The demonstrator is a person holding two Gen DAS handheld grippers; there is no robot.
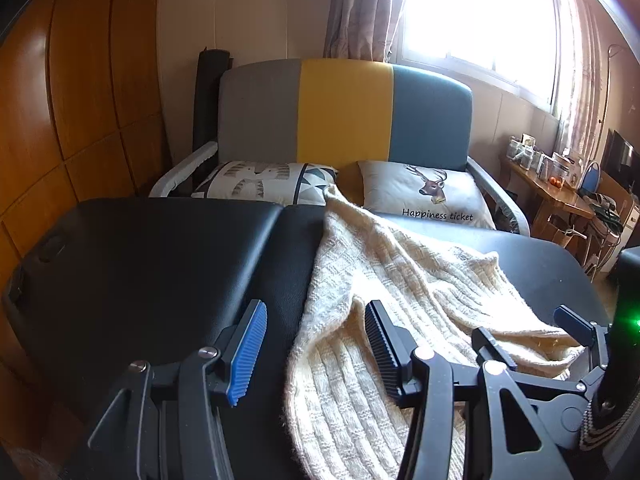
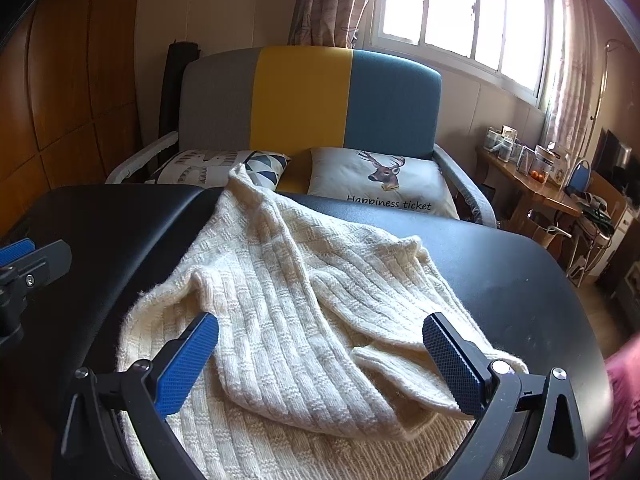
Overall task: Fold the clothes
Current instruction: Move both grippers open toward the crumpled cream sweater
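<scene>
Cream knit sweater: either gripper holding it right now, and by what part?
Nothing is held. The left gripper and right gripper are both open above the cream knit sweater, which lies loose on the black table.

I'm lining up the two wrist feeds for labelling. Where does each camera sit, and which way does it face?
Left wrist view: on the left gripper, low over the black table, facing the sofa and window; its open fingers straddle the cream sweater's left edge, and the right gripper shows at lower right.
Right wrist view: on the right gripper, further right, facing the same way; its open fingers frame the sweater, a left gripper finger at the left edge.
Shared: sweater, table, sofa, deer pillow, window.
</scene>
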